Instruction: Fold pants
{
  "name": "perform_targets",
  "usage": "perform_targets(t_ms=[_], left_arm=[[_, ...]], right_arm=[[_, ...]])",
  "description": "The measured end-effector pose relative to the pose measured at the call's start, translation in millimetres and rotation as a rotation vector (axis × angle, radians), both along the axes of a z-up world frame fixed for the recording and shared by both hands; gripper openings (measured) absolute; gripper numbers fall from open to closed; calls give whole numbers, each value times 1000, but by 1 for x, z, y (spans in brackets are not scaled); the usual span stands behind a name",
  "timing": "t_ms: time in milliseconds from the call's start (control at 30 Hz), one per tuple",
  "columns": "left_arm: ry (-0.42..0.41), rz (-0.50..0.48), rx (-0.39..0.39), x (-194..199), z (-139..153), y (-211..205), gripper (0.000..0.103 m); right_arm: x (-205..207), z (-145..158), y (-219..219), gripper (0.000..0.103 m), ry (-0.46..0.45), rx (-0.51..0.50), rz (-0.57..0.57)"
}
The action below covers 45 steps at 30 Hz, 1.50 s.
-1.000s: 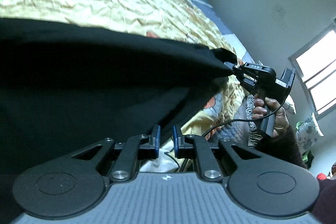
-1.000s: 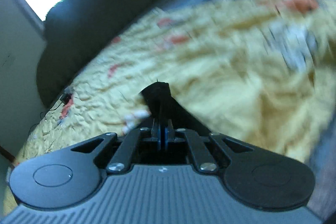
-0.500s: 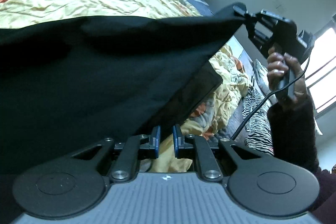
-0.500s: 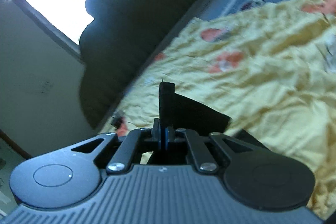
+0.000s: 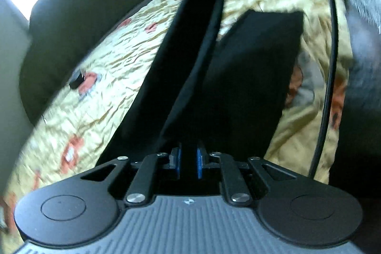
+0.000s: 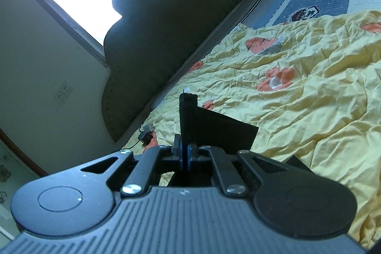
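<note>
Both grippers pinch the black pants (image 5: 190, 63) above the bed. The left gripper (image 5: 188, 162) holds an edge between nearly closed jaws, the cloth running up and away in a taut band. The right gripper (image 6: 185, 154) clamps a corner, probably the waistband. Below lies the yellow flowered quilt (image 6: 309, 92).

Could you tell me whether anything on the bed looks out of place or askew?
A small black charger with its cable lies loose on the yellow quilt near the headboard. The quilt itself is heavily rumpled. Nothing looks spilled or damaged.
</note>
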<state>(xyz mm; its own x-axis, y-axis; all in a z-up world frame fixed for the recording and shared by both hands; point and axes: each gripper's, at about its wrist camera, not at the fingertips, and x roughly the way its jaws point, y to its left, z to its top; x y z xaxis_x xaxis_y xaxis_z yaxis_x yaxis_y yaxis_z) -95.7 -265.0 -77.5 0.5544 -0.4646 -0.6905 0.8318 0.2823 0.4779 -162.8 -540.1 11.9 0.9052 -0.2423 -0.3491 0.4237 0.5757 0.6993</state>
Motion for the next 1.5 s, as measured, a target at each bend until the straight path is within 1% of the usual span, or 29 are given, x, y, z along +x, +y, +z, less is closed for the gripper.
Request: perform_targets(t_ms=[67,167,200,267,300,367,467,533,600,633,700,733,767,800,833,867,900,933,967,1033,1067,1167,1233,1367,1433,1467,1500], left_arm=[[-35,-43,43,-10,-6,-2,12],[-114,-88,63,-26,-10,-2,12],[-149,-89,74,-30,-12,-1,12],[-228,-105,73,-40,-10,3,12],[-251,-120,74,-44,-11,4,12],[-275,-138,83,-47,-16,6,12],[-303,-94,120,-33,-24,2,12],[-337,-96,122,-33,-25,1,12],[-323,-116,111,-36,-21,4,12],[-325,-125,118,-37,-21,3,12],[-368,-158,134,-46,-25,4,13],[-383,-175,127,-51,-27,6,16],[-391,-185,116,-55,-27,9,25],[-389,-190,107,-57,-26,12,42],[-383,-198,88,-60,-23,16,52],[-388,-202,64,-62,-21,19,75],[-413,-204,34,-64,-20,23,87],[-450,-208,8,-67,-19,26,91],[-487,-220,3,-70,-19,26,93],[-517,-223,30,-71,-24,23,93],[-522,-208,30,-69,-25,21,93],[-477,-175,62,-56,-28,16,93],[-468,-178,77,-54,-30,13,93],[-451,-193,77,-52,-31,9,93],[-414,-181,79,-46,-27,7,92],[-371,-172,74,-40,-22,6,85],[-322,-157,69,-33,-16,5,76]], right_arm=[[2,-2,-2,5,2,3,0],[4,-2,-4,5,6,6,4],[3,-2,-5,5,1,13,7],[3,0,-5,5,1,10,6],[2,0,-5,5,0,4,5],[2,-1,-5,5,5,-2,4],[2,-6,-5,5,10,15,8],[1,-8,-4,5,18,20,9],[-1,-9,-4,5,23,20,4],[-2,-9,-6,5,22,23,1],[-3,-10,-7,5,20,27,-3],[-3,-10,-7,5,22,25,-3],[-3,-9,-6,5,26,19,-1],[-2,-9,-6,5,30,13,0],[-1,-9,-5,5,30,12,2],[-1,-9,-5,5,30,12,3],[-1,-8,-5,5,30,9,2],[-1,-8,-5,5,31,5,1],[-2,-8,-5,5,30,6,1],[-2,-10,-5,5,30,12,2],[-2,-11,-5,5,30,14,2],[-3,-11,-4,5,30,18,5],[-4,-11,-5,5,27,21,4],[-3,-10,-6,5,23,21,8],[-2,-10,-5,5,22,17,12],[-2,-9,-5,5,21,14,15],[-2,-7,-5,5,18,14,21]])
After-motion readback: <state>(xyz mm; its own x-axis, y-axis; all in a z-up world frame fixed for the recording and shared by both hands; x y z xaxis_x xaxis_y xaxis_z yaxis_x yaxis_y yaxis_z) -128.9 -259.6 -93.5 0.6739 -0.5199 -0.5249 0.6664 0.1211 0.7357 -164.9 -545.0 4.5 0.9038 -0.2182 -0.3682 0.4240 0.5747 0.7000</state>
